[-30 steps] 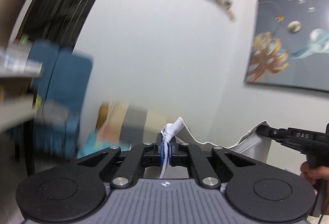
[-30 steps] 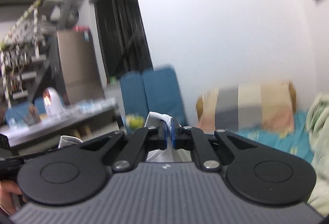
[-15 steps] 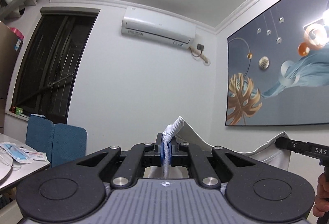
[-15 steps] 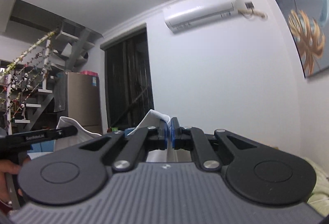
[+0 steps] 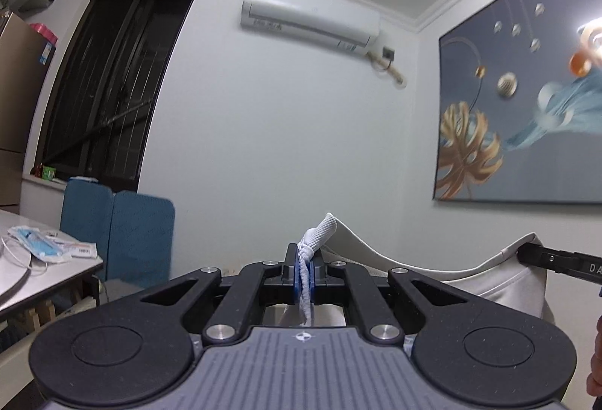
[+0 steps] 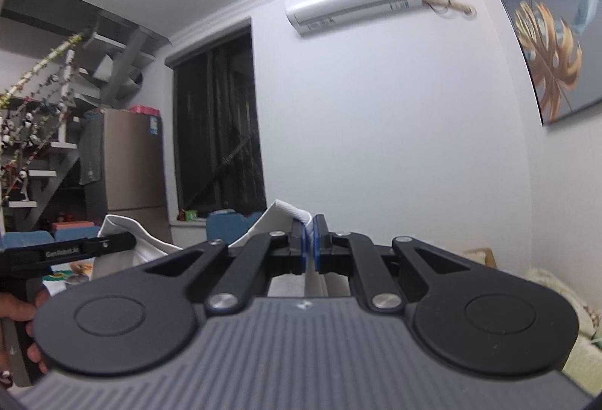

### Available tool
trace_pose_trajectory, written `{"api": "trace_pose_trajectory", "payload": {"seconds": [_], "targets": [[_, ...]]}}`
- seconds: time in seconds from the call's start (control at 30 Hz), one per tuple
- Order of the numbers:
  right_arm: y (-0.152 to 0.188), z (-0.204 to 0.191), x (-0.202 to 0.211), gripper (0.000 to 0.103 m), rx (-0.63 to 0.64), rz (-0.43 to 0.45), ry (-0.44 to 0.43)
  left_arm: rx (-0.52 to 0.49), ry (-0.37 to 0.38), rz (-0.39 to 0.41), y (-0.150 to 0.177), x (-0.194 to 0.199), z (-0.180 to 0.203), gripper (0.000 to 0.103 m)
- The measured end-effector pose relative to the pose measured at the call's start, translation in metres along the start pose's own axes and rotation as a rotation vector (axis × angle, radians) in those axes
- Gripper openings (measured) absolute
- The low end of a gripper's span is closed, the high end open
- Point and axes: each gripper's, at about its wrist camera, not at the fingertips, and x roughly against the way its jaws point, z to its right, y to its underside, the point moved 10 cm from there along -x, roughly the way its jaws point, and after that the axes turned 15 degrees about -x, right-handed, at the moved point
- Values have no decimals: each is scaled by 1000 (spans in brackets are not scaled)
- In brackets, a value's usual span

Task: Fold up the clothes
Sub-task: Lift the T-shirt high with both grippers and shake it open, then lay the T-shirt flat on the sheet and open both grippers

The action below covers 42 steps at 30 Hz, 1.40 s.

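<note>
White garment [image 5: 444, 282] hangs in the air between the 2 grippers: left gripper [image 5: 305, 265] clamped on 1 bunched corner, right gripper [image 6: 310, 240] clamped on the other; top edge sags. Light, limp, likely slippery; best gripped at hems

We see a white knit cotton garment [image 5: 432, 259] with a ribbed cuff. Our left black plastic claw [image 5: 305, 269] has blue pads and a grey ridged body; the right black claw [image 6: 310, 244] matches it. The white wall-mounted air conditioner [image 5: 308, 15] sits on a pale grey wall. A large canvas painting [image 5: 526, 116] shows gold leaves and light blue swirls on slate grey. Two blue padded chair backs [image 5: 116, 233] stand beside the white bench [image 5: 56, 274].
</note>
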Motion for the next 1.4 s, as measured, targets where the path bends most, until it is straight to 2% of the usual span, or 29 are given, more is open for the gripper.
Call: {"api": "trace_pose_trajectory", "payload": {"seconds": [0.1, 0.3, 0.5, 0.63, 0.73, 0.83, 0.97, 1.07, 1.13, 1.17, 1.2, 1.23, 1.27, 1.3, 1.4], "targets": [[26, 41, -54, 7, -28, -38, 44, 4, -10, -53, 38, -64, -8, 5], [87, 133, -184, 7, -72, -108, 140, 28, -22, -161, 128, -215, -25, 5], [181, 238, -315, 7, -119, -157, 207, 68, -40, -288, 272, -374, -44, 5], [265, 312, -397, 7, -140, -239, 276, 93, -38, -401, 382, -474, -49, 5], [333, 367, -442, 7, -174, -316, 322, 84, -27, -492, 466, -534, -44, 5], [397, 415, -469, 7, -209, -399, 364, 85, -11, -589, 544, -577, -38, 5], [452, 449, -482, 7, -267, -489, 388, 112, 8, -711, 617, -607, -28, 6], [465, 456, -483, 9, -308, -511, 387, 91, 19, -744, 640, -610, -24, 8], [468, 458, -482, 13, -340, -520, 385, 59, 35, -734, 640, -610, -23, 11], [467, 457, -482, 22, -349, -523, 382, 53, 46, -736, 639, -610, -23, 20], [465, 455, -482, 42, -352, -527, 379, 56, 52, -746, 636, -611, -24, 34], [461, 451, -481, 53, -341, -528, 377, 54, 56, -753, 632, -607, -26, 41], [454, 446, -480, 76, -317, -519, 378, 44, 58, -744, 622, -600, -29, 48], [446, 439, -478, 87, -292, -506, 372, 33, 61, -734, 611, -593, -31, 50], [423, 415, -463, 86, -269, -499, 358, 19, 69, -703, 569, -558, -34, 57]]}}
